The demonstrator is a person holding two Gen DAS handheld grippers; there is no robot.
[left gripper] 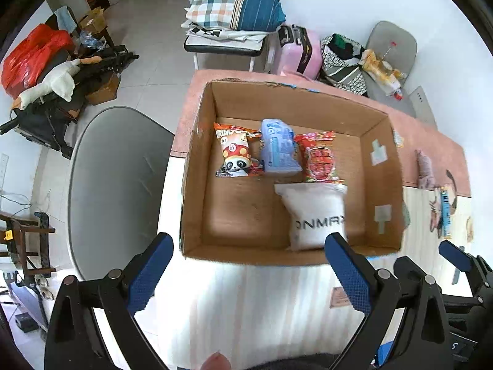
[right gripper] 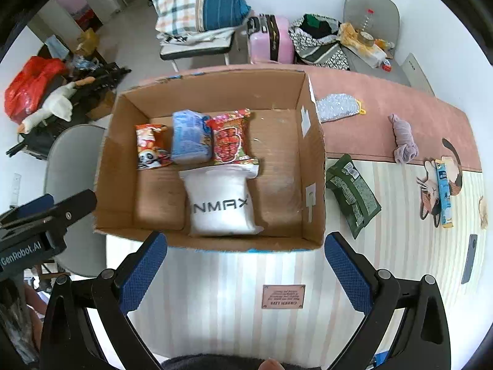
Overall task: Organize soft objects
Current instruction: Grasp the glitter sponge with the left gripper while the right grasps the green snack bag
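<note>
An open cardboard box (left gripper: 197, 185) (right gripper: 314, 166) stands on the table. Inside lie a panda snack bag (left gripper: 235, 154) (right gripper: 151, 146), a blue pack (left gripper: 279, 151) (right gripper: 191, 137), a red snack bag (left gripper: 320, 158) (right gripper: 229, 140) and a white pouch (left gripper: 317, 215) (right gripper: 220, 202). My left gripper (left gripper: 249, 268) is open and empty just in front of the box. My right gripper (right gripper: 246, 265) is open and empty before the box's near wall. To the right of the box lie a green bag (right gripper: 352, 192), a silver pouch (right gripper: 337, 107), a grey rolled cloth (right gripper: 403, 143) and a blue tube (right gripper: 443, 194).
A grey chair (left gripper: 117, 185) stands left of the table. Behind are a pink suitcase (right gripper: 271, 41), a chair with folded bedding (right gripper: 197, 12) and another loaded chair (right gripper: 366, 30). The table has a pink and striped cloth (right gripper: 385, 117).
</note>
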